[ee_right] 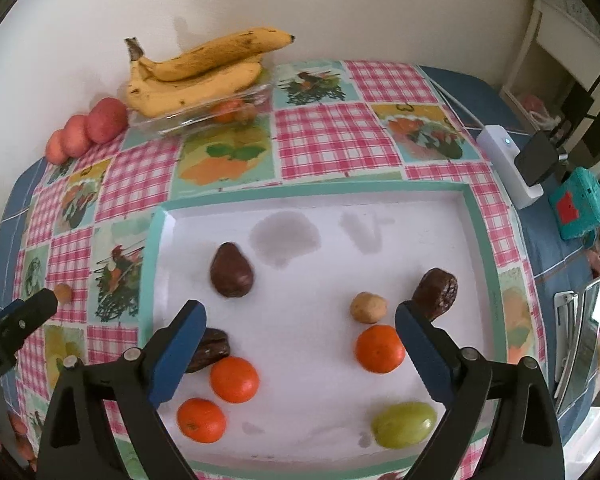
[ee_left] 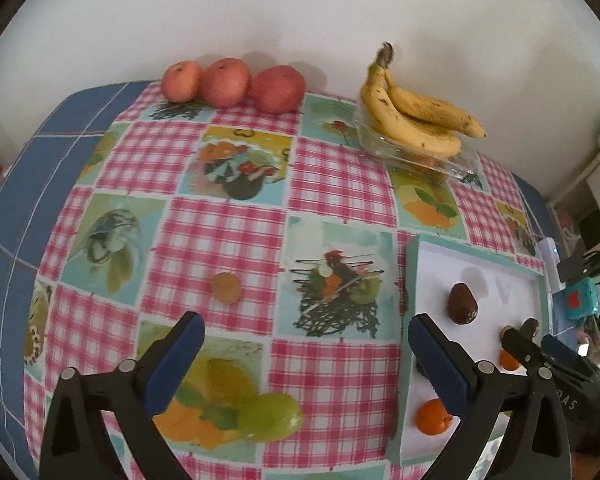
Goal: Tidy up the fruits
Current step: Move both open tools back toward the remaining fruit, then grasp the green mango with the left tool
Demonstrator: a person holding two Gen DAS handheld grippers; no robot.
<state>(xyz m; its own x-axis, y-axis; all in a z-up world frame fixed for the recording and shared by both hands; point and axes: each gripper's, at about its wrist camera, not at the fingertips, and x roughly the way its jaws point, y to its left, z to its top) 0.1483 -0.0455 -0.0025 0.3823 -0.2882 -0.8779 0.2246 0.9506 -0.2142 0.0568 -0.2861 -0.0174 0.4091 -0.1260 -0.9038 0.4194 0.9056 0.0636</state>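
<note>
A white tray with a teal rim (ee_right: 480, 240) holds three oranges (ee_right: 234, 379), a dark avocado (ee_right: 231, 270), two brown dates (ee_right: 436, 294), a small tan fruit (ee_right: 368, 307) and a green grape (ee_right: 404, 424). My right gripper (ee_right: 300, 354) is open and empty above the tray. My left gripper (ee_left: 306, 358) is open and empty over the tablecloth, left of the tray (ee_left: 410, 280). A small tan fruit (ee_left: 226, 287) and a green grape (ee_left: 274, 416) lie on the cloth near it.
Three red apples (ee_left: 232, 82) sit at the table's far edge by the wall. Bananas (ee_left: 412, 116) rest on a clear glass dish (ee_left: 420, 156). A white power strip (ee_right: 508, 160) and a teal box (ee_right: 578, 204) lie at the table's right side.
</note>
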